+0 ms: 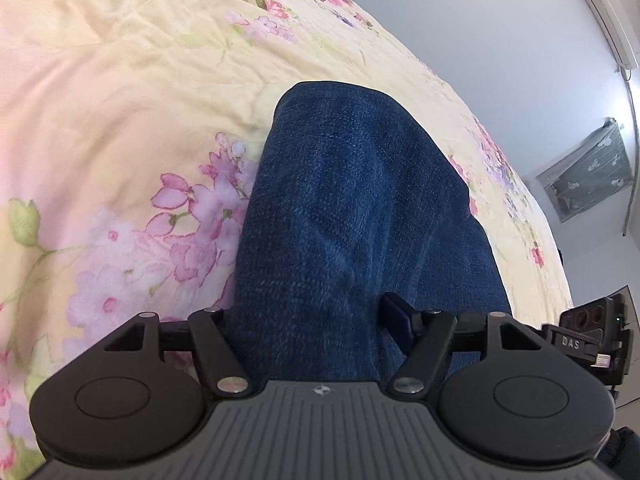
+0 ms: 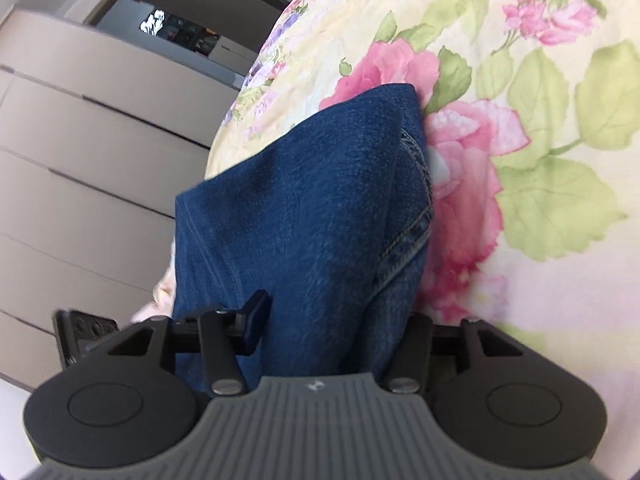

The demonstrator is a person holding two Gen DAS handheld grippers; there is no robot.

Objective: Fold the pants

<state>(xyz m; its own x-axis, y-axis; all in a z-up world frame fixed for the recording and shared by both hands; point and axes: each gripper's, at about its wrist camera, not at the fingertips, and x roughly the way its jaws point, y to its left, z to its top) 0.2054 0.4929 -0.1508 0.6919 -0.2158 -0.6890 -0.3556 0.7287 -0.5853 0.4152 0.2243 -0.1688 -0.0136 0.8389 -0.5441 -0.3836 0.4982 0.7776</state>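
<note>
Dark blue denim pants point(image 1: 360, 208) lie on a floral bedsheet point(image 1: 120, 120) and fill the middle of both wrist views. My left gripper point(image 1: 312, 320) has the denim bunched between its jaws; one finger point(image 1: 396, 316) shows on the right, the other is hidden under the cloth. In the right wrist view the pants point(image 2: 304, 208) show a stitched seam on their right side. My right gripper point(image 2: 332, 316) is closed on the cloth too; one finger point(image 2: 256, 316) shows on the left, the other is hidden.
The bed's edge curves along the right in the left wrist view, with a white wall and an air conditioner point(image 1: 604, 12) beyond. In the right wrist view beige wardrobe doors point(image 2: 80, 140) stand left of the bed. The other gripper point(image 1: 592, 340) shows at the far right.
</note>
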